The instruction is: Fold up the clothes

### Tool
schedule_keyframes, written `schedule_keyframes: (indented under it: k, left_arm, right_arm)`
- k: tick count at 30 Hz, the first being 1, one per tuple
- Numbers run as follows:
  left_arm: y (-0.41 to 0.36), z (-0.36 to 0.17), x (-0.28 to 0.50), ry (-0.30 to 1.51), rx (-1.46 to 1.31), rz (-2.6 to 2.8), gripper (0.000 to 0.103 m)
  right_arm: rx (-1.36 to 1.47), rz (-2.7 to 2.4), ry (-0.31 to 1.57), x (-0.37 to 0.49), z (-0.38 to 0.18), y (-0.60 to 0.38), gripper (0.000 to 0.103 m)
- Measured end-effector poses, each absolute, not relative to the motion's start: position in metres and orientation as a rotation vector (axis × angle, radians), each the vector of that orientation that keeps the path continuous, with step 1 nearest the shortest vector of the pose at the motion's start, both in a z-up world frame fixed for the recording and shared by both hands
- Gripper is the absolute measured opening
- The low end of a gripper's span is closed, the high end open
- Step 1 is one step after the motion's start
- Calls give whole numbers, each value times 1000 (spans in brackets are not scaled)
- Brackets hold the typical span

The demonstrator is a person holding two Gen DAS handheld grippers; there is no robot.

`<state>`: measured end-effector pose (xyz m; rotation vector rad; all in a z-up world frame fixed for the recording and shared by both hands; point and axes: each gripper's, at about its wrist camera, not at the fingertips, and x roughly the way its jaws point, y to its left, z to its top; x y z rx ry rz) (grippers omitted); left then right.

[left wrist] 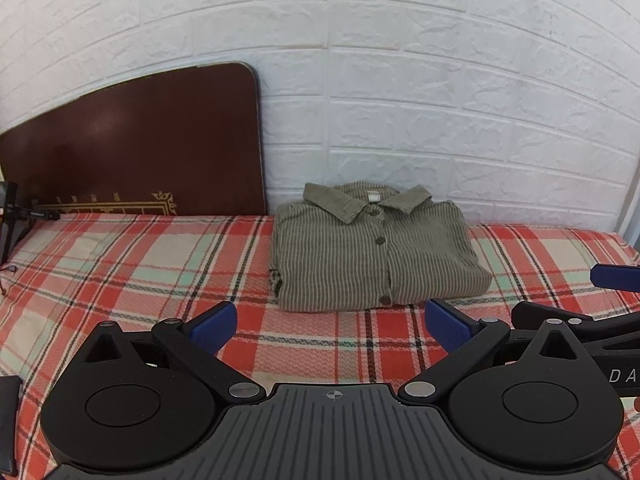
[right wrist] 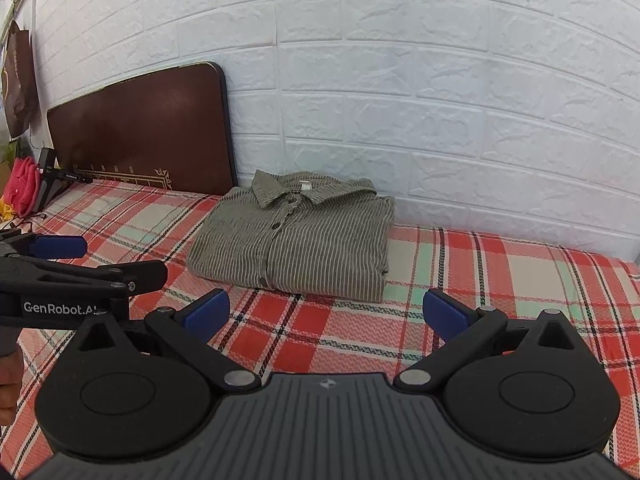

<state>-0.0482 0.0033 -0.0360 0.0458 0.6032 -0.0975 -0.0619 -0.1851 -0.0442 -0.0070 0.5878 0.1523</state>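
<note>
On plaid sheet (left wrist: 160, 264): folded corduroy shirt (left wrist: 372, 252).

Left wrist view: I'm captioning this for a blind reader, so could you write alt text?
A folded striped button-up shirt lies on a red plaid bedsheet against a white brick-pattern wall. The left gripper hangs open before it, holding nothing.

Both wrist views low over bed (left wrist: 120, 264), facing white brick wall (left wrist: 440, 80); left view sits left of right (each glimpses other). Shared: folded shirt (left wrist: 372, 248), near, headboard (right wrist: 152, 128).
</note>
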Motion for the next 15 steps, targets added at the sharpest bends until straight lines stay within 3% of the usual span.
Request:
schedule_keyframes:
  k: [15]
  left_arm:
    - [0,-39,-42,613,48,-104,103]
  right_arm:
    - [-8,150,602,-58,-47,-189,102]
